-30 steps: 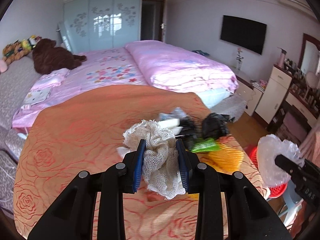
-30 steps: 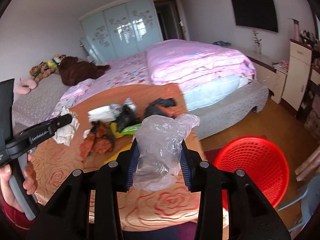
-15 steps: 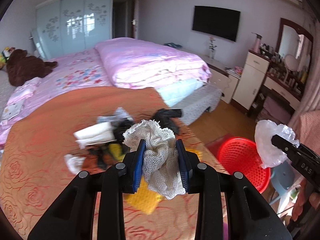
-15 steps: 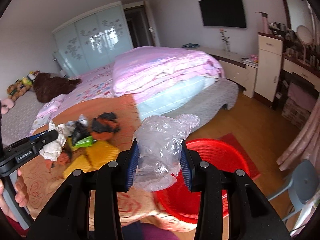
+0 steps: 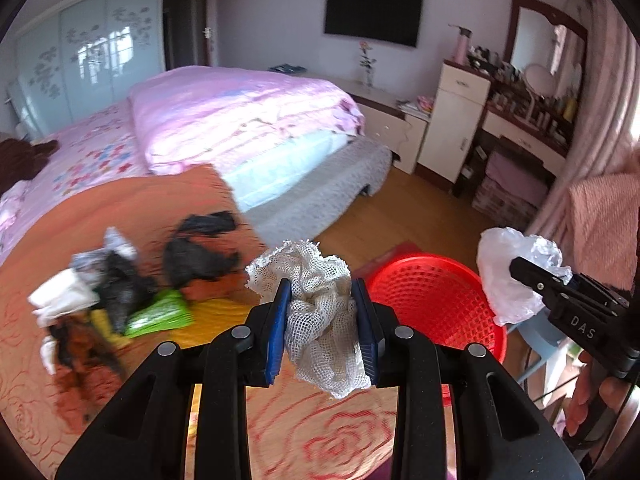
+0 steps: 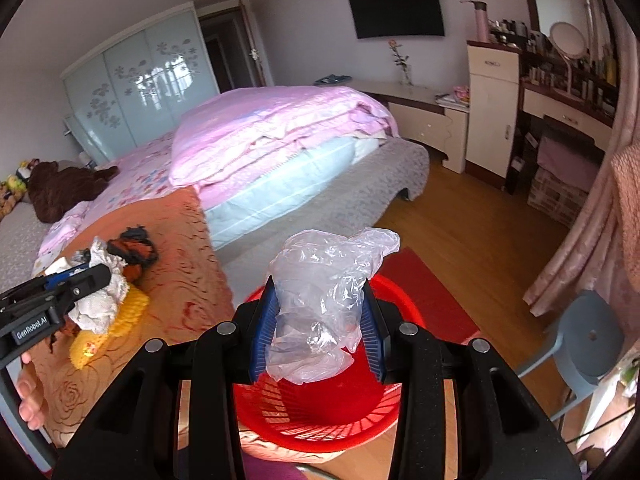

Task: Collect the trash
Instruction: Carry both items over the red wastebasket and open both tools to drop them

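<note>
My left gripper (image 5: 322, 316) is shut on a crumpled white mesh net (image 5: 320, 320), held over the orange blanket's edge just left of the red basket (image 5: 432, 308). In the right wrist view that same left gripper (image 6: 80, 284) shows at the left with the white mesh net (image 6: 100, 304). My right gripper (image 6: 320, 324) is shut on a clear plastic bag (image 6: 324, 304) and hangs directly above the red basket (image 6: 320, 412). The left wrist view shows the right gripper (image 5: 536, 280) with the plastic bag (image 5: 508, 276) at the basket's right.
A pile of trash (image 5: 132, 292) lies on the orange blanket (image 5: 120, 208): black bags, white paper, a green wrapper, a yellow net (image 6: 108, 324). Behind are a bed with a pink quilt (image 5: 240, 112), wooden floor (image 6: 480, 232), a grey stool (image 6: 588, 336) and a dresser (image 5: 460, 116).
Both grippers swung right, away from the trash pile toward the red basket. The right gripper with the bag now hangs over the basket; the left with the net has come beside it.
</note>
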### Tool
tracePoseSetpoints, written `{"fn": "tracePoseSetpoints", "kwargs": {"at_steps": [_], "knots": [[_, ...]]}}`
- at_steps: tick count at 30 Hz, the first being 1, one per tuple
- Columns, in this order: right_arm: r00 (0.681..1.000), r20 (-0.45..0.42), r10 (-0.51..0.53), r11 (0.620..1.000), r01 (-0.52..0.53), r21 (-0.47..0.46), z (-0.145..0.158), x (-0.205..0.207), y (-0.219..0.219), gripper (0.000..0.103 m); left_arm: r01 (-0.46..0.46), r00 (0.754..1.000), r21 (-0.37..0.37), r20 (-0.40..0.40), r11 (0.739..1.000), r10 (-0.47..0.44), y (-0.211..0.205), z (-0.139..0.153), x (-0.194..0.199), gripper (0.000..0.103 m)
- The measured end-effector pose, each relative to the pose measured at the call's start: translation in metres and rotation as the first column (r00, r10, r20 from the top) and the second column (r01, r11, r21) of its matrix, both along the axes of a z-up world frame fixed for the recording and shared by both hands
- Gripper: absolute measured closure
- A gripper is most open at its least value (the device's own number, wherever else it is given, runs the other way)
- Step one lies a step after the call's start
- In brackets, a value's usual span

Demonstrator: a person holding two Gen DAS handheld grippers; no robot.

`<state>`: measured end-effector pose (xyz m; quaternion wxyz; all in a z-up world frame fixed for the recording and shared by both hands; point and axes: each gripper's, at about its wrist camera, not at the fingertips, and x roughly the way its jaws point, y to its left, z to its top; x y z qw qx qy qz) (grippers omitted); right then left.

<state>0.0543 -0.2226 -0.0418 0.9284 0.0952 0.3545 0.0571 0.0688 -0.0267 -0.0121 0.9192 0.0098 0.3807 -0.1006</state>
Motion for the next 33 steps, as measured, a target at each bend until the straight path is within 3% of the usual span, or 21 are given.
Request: {"fn": "tracePoseSetpoints", "kwargs": {"at_steps": [10, 18, 26, 33], "knots": [[0.997, -0.064, -0.051, 0.999, 0.051, 0.009, -0.029, 0.015, -0.025, 0.065, 0.115, 0.991, 0.035, -0.073, 0.993, -0.112, -0.060, -0.034, 0.023, 0.073], [0.992, -0.113, -0.055, 0.998, 0.059, 0.027, -0.046, 0.024, -0.032, 0.062, 0.159, 0.980, 0.030, -0.128, 0.987, -0.154, -0.080, -0.056, 0.033, 0.073], [0.992, -0.108, -0.068, 0.997, 0.072, 0.029, -0.048, 0.023, -0.032, 0.040, 0.161, 0.978, 0.013, -0.139, 0.987, -0.158, -0.079, -0.060, 0.032, 0.059], [0.992, -0.101, -0.074, 0.997, 0.078, 0.030, -0.046, 0.019, -0.033, 0.037, 0.142, 0.983, 0.002, -0.118, 0.990, -0.140, -0.071, -0.053, 0.028, 0.041]]}}
